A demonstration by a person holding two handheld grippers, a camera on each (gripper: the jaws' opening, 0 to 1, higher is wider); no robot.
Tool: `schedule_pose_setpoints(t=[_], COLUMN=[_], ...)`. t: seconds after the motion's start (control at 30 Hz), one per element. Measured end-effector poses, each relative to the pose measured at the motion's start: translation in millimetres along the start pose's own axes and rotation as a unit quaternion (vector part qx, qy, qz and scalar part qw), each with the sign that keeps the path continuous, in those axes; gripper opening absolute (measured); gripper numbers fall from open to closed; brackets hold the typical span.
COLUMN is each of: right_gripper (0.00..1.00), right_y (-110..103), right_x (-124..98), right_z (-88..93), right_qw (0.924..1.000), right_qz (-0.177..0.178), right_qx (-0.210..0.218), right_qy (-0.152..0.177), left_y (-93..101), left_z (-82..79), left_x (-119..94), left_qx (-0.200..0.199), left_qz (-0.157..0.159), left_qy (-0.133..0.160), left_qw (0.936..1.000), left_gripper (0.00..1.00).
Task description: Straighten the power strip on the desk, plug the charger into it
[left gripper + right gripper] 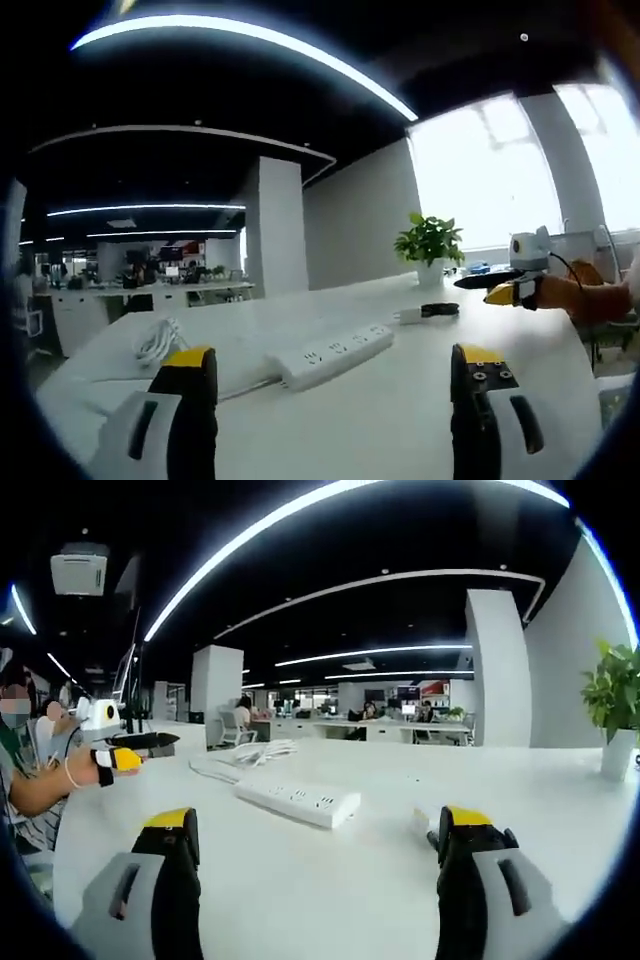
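A white power strip (331, 355) lies at a slant on the white desk (400, 420), just beyond my open left gripper (333, 372). Its cord runs left toward a coiled white cable (155, 340). A small white charger with a dark cable (426, 312) lies farther back to the right. The right gripper (512, 292), held by a hand, hovers at the right above the desk. In the right gripper view the power strip (297, 801) sits ahead of my open right gripper (315, 842); the charger (422, 820) peeks beside the right jaw. The left gripper (125, 750) shows at the left.
A potted plant (431, 250) stands at the desk's far edge near the bright window, also the plant (615, 705) at the right. A person (25, 770) sits at the left. Other office desks and a pillar (278, 225) lie beyond.
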State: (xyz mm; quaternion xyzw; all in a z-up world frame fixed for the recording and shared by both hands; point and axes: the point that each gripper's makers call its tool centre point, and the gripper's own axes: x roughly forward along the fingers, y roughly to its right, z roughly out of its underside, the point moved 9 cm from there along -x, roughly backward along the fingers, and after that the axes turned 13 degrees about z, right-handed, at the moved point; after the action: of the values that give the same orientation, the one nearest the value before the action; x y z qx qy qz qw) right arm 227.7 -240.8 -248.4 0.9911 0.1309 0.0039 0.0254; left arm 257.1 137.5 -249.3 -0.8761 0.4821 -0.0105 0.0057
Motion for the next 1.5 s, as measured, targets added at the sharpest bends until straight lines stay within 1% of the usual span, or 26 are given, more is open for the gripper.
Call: schedule_pose_setpoints(t=[0.23, 0.37, 0.6, 0.73, 0.8, 0.87, 0.9, 0.93, 1.0, 1.07, 1.13, 1.17, 1.33, 1.4, 1.5], right_gripper=[1.0, 1.0, 1.0, 1.0, 1.0, 0.99, 0.99, 0.98, 0.98, 0.98, 0.97, 0.97, 0.93, 0.9, 0.89], right_y=[10, 16, 33, 47, 56, 65, 69, 73, 83, 90, 96, 99, 110, 110, 111], right_x=[3, 5, 10, 18, 23, 27, 29, 31, 37, 41, 45, 46, 51, 51, 51], right_z=[1.3, -1.9, -5.3, 0.6, 4.3, 7.6, 9.3, 11.0, 16.0, 19.1, 21.6, 22.3, 26.5, 28.0, 29.3], right_qw=[1.0, 0.9999, 0.9996, 0.9985, 0.9986, 0.9993, 0.9993, 0.9993, 0.9983, 0.9985, 0.9995, 0.9995, 0.9988, 0.9986, 0.9983], right_qz=[0.005, 0.0, 0.0, 0.001, 0.003, 0.003, 0.002, 0.002, 0.007, 0.007, 0.002, 0.001, -0.002, -0.01, -0.015], right_qx=[0.002, -0.012, -0.024, -0.055, -0.053, -0.038, -0.037, -0.038, -0.057, -0.053, -0.029, -0.028, -0.041, -0.041, -0.038], right_qy=[-0.003, 0.003, 0.011, -0.001, -0.004, -0.005, -0.004, -0.003, -0.005, -0.009, -0.014, -0.014, -0.024, -0.034, -0.042], left_y=[1.9, 1.9, 3.9, 5.0, 5.7, 6.2, 6.1, 6.2, 5.6, 5.2, 5.0, 5.1, 4.7, 4.9, 5.2], left_z=[0.7, 0.5, 1.6, 3.7, 4.4, 4.3, 3.9, 3.5, 2.4, 1.2, 0.0, -0.4, -1.0, -0.8, -0.6], left_x=[-1, -4, -6, -6, -6, -6, -6, -6, -6, -6, -7, -7, -8, -7, -7], left_qx=[-0.005, -0.013, -0.012, -0.015, -0.015, -0.016, -0.017, -0.018, -0.02, -0.023, -0.023, -0.022, -0.023, -0.023, -0.023], left_qz=[0.006, 0.006, 0.004, 0.004, 0.003, 0.004, 0.004, 0.004, 0.006, 0.006, 0.005, 0.004, 0.002, 0.002, 0.003], left_qy=[0.004, 0.011, 0.009, 0.007, 0.006, 0.007, 0.009, 0.011, 0.014, 0.018, 0.021, 0.021, 0.024, 0.024, 0.023], left_qw=[1.0, 0.9998, 0.9999, 0.9998, 0.9999, 0.9998, 0.9998, 0.9998, 0.9997, 0.9995, 0.9995, 0.9995, 0.9994, 0.9995, 0.9995], left_gripper=[0.99, 0.99, 0.99, 0.99, 0.99, 0.99, 0.99, 0.99, 0.99, 0.99, 0.99, 0.99, 0.99, 0.99, 0.99])
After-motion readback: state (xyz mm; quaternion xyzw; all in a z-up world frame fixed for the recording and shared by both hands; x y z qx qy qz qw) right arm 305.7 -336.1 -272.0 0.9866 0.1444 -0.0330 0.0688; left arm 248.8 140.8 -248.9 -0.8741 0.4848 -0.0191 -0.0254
